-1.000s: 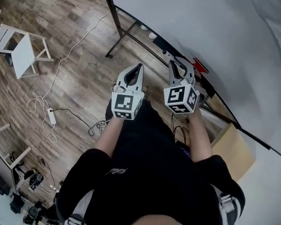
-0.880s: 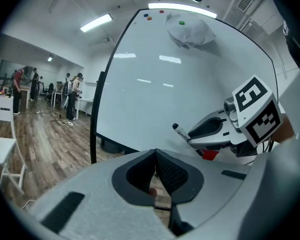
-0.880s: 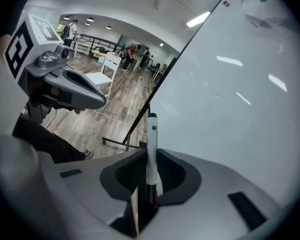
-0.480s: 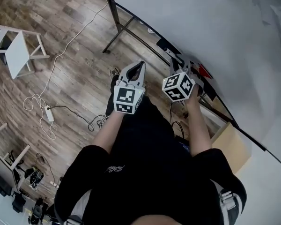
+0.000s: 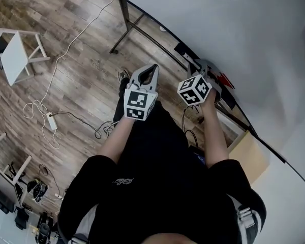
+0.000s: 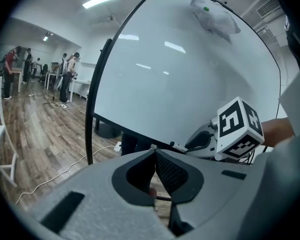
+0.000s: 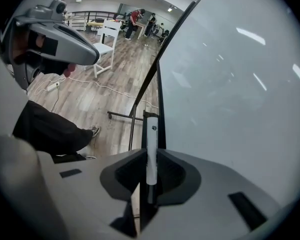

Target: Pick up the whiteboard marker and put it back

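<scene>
Head view, left to right. At the far left a white chair (image 5: 12, 52) stands on the wooden floor (image 5: 86, 80). Near it a pale cable (image 5: 66, 65) trails across the boards to a power strip (image 5: 51, 121).

At centre the left tool (image 5: 153, 67) is held out over the floor. The left gripper view shows its jaws together at the tips with nothing between them.

Just to the right, the right tool (image 7: 150, 155) is angled down toward the lower edge of the whiteboard (image 5: 234, 29). Its marker cube (image 5: 195, 90) faces the head camera. The right gripper view shows this tool's jaws clamped on the whiteboard marker (image 7: 151, 139). The marker lies along the line of the jaws. Its white barrel projects past the jaw tips, and a darker part sits back between the pads. It is held close beside the board's dark frame (image 7: 161, 99), clear of the floor.

The whiteboard fills the upper right, and a cardboard box (image 5: 250, 159) lies at its foot, lower right. The person's black clothing (image 5: 162, 177) occupies the bottom centre.
</scene>
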`<state>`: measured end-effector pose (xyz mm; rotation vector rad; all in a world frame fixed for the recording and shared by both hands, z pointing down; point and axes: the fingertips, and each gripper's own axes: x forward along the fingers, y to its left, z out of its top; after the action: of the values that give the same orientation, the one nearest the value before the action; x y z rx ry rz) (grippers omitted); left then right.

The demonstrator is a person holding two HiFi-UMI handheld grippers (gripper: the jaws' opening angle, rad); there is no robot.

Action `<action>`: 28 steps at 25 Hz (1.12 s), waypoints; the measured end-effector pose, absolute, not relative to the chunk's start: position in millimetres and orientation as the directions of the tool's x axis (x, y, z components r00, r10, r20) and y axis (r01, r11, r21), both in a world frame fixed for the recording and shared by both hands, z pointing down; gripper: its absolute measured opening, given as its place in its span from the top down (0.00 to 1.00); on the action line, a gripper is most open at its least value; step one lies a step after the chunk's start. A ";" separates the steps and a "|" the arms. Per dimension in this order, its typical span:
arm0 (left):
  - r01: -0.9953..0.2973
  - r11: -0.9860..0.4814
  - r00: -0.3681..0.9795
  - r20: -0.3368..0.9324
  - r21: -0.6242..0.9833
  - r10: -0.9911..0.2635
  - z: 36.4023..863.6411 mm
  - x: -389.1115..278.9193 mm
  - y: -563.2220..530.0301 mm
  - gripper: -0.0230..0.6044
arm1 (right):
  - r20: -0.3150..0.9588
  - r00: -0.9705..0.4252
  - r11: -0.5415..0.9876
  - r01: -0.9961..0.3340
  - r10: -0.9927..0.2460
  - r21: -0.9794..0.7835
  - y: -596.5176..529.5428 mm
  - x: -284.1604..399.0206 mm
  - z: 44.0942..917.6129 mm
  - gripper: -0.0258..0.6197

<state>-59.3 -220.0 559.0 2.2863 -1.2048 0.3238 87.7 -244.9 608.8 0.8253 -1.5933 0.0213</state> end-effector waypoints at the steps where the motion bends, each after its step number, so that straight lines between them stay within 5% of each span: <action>1: -0.818 -0.460 0.574 0.443 0.345 -0.689 560.6 -61.5 -220.4 0.95 | 0.875 0.040 0.742 -0.512 -0.483 0.433 -245.0 87.2 610.5 0.87; 28: -0.802 -0.469 0.597 0.468 0.369 -0.652 577.6 -67.8 -230.2 0.95 | 0.888 0.119 0.742 -0.507 -0.445 0.440 -252.2 90.0 630.6 0.87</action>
<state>-67.8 -230.2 577.6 2.2649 -1.1478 0.3536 90.0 -252.2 630.6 0.8128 -1.5026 0.0534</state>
